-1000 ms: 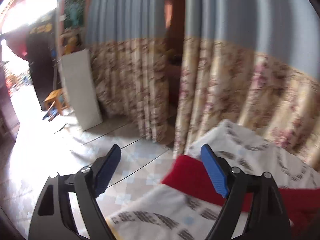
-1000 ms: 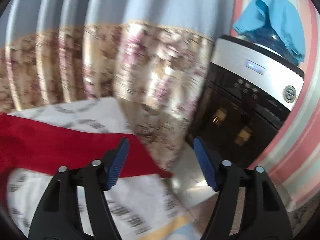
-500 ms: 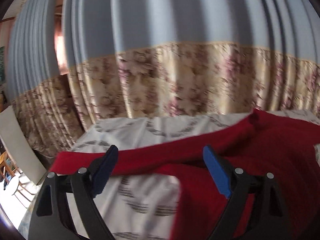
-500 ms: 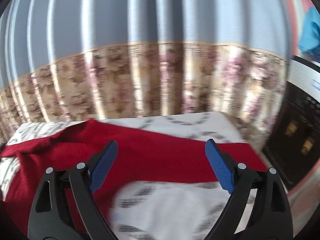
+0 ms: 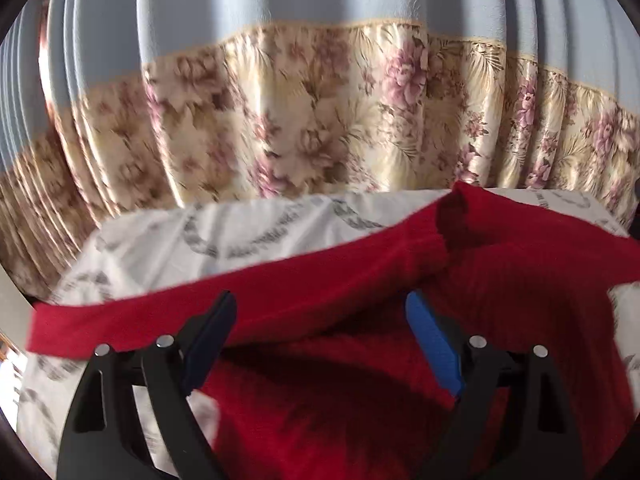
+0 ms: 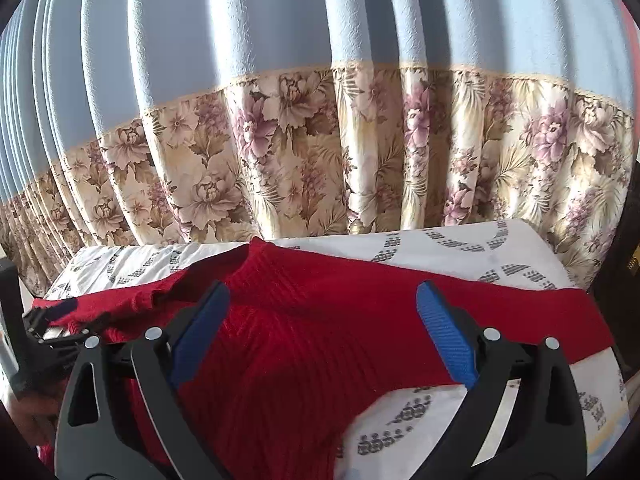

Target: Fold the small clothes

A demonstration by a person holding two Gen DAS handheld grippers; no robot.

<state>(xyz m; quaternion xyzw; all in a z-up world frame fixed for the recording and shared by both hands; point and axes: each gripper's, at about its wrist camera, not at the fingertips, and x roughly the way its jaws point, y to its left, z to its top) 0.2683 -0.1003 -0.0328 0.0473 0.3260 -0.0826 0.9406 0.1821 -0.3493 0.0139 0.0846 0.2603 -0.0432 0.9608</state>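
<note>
Sweater (image 6: 304, 344): red ribbed knit, long-sleeved, spread flat on a white cloth (image 6: 448, 248) with grey printed arcs. Collar (image 6: 256, 250) at the far side, pointing toward the curtain; the body runs toward the cameras. One sleeve (image 5: 168, 316) is stretched out to the left, its cuff near the left edge of the cloth; the other sleeve (image 6: 528, 312) is stretched out to the right, ending near the right edge. Left view is motion-blurred, so fine knit detail shows only in the right view. Left gripper (image 5: 320, 320): black frame, blue pads, jaws wide apart, nothing between them, positioned over the left sleeve and shoulder area; whether it touches the fabric cannot be told. Right gripper (image 6: 322, 308): same build, jaws wide apart, empty, positioned over the chest of the garment below the collar; contact likewise cannot be told. Part of the left gripper's black frame appears at the left margin of the right view, over the left sleeve. Curtain (image 6: 320, 80): pleated, pale blue upper band, cream floral lower band, hanging just behind the far edge of the cloth.
</note>
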